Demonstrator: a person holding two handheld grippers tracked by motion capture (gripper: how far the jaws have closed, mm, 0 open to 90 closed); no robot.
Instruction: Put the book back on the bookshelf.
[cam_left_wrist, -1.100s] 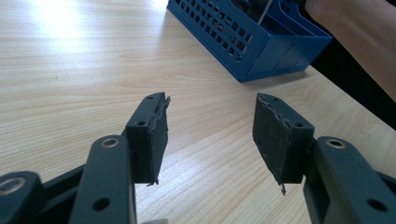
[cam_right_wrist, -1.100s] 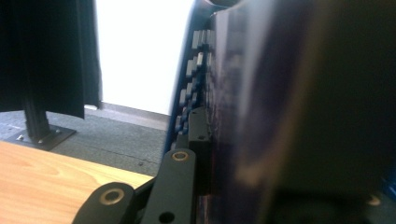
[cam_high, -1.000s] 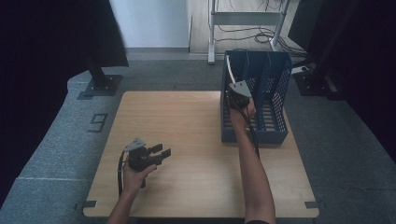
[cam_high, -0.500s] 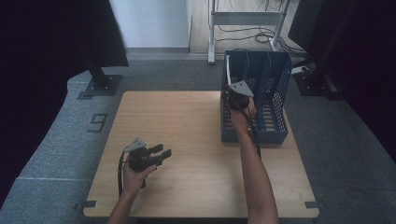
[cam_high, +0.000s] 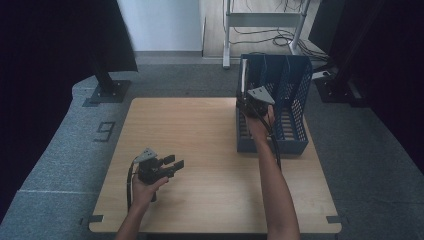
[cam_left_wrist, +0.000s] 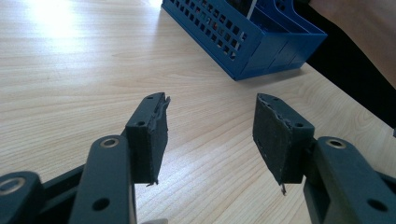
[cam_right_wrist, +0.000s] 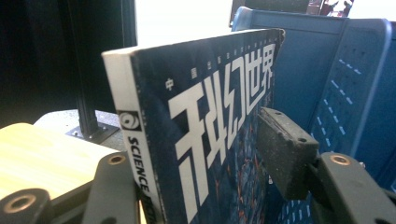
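Light wooden table (cam_high: 200, 150), large and bare across its left and middle. Blue perforated plastic file rack (cam_high: 295, 107) with upright dividers stands at the table's far right. A dark blue magazine with big white lettering and a white spine (cam_right_wrist: 201, 121) stands upright in the rack's leftmost slot; in the high view its pale edge (cam_high: 243, 80) pokes up at the rack's far left corner.

Right gripper (cam_right_wrist: 205, 154): jaws have just been opening. The magazine sits between them, the right pad stands clear of the cover, the left jaw is hidden behind the spine; reads as let go, not clamped. Left gripper (cam_high: 170, 164): jaws apart, nothing between them, hovering low over bare table at near left.

Risks, judged: the magazine leans a bit in the slot, so once freed it could tip against the divider or slump. If the right gripper pulls back at an angle, a pad could snag the cover and drag the magazine up or out. A hand bump could shift the rack, which sits close to the table's right edge.

Pose: the right forearm (cam_high: 272, 180) stretches from the near edge far into the rack, gripper over the left slot, cable trailing along the arm. The left hand (cam_high: 145, 187) rests at near left, gripper pointing right toward the rack, idle.
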